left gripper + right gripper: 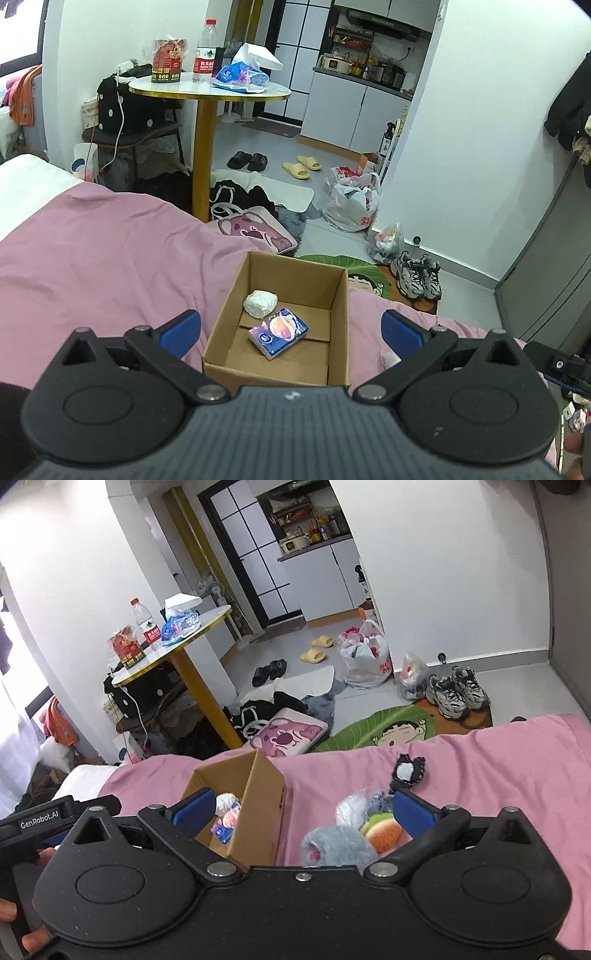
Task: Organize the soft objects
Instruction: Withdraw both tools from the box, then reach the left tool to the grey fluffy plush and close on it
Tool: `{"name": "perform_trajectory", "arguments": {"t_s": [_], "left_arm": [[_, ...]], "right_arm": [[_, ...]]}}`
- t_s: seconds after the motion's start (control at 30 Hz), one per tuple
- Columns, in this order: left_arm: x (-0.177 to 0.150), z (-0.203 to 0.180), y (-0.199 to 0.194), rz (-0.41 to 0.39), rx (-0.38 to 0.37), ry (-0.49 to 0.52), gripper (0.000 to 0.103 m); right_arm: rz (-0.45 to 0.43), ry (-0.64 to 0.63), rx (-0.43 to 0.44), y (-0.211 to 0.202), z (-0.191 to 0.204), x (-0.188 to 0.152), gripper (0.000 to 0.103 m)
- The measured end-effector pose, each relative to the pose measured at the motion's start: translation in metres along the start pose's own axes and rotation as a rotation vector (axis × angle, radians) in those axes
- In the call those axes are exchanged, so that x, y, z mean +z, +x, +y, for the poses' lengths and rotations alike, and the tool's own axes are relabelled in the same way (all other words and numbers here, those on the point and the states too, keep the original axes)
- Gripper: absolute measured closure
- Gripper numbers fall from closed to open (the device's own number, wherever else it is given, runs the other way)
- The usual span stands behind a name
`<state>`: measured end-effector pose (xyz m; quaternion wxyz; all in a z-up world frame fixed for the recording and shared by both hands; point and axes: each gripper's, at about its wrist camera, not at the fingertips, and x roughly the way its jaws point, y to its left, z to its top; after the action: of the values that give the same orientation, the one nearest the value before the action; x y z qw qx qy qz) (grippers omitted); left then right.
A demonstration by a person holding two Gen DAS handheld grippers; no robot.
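Cardboard box (pixel 280 332) sits open on the pink bedspread (pixel 92 266) near the bed's foot edge, already holding a white wad (pixel 260 302) and a blue tissue pack (pixel 279 332) on its floor. Left gripper (pixel 290 328) hangs above the box, jaws spread wide, nothing between them. Right gripper (pixel 304 814) also spread wide and empty, hovering over the loose pile on the bedspread just right of the box — grey fluffy plush (pixel 334 843), burger-shaped toy (pixel 382 830), crinkly clear bag (pixel 351 805), and farther toward the foot edge a small black-and-white piece (pixel 406 771), well apart from the rest. Step in hand looks like picking the next soft item with the right. To do well: drop straight down over one item only, probably the burger toy, since it lies nearest the right blue pad (pixel 412 812); centre it between the pads before closing, squeeze its middle rather than an edge so it does not slip out. Avoid snagging plush fur or the bag along with it — lift clear, then carry left over the box wall, release low inside. Left could steady the box rim if it shifts on the soft bedding.
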<state>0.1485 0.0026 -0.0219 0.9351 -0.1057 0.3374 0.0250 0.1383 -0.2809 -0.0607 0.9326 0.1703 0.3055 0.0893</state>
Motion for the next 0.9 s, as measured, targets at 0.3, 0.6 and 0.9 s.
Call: {"name": "perform_trajectory", "arguments": {"t_s": [0.3,0.6,0.9], "left_arm": [[-0.014,-0.019,-0.010,0.015,0.006,0.034,0.000],[-0.028,-0.036,-0.018,0.000,0.010,0.061,0.000],[-0.042,-0.051,-0.009,0.019,-0.007,0.104,0.002]], "right_arm": [[0.013,-0.066,0.070,-0.021,-0.010,-0.012,0.000],[0.067,-0.060,0.119,-0.037,-0.036,-0.027,0.000],[0.116,-0.036,0.100,-0.024,-0.053,-0.039,0.001]]}}
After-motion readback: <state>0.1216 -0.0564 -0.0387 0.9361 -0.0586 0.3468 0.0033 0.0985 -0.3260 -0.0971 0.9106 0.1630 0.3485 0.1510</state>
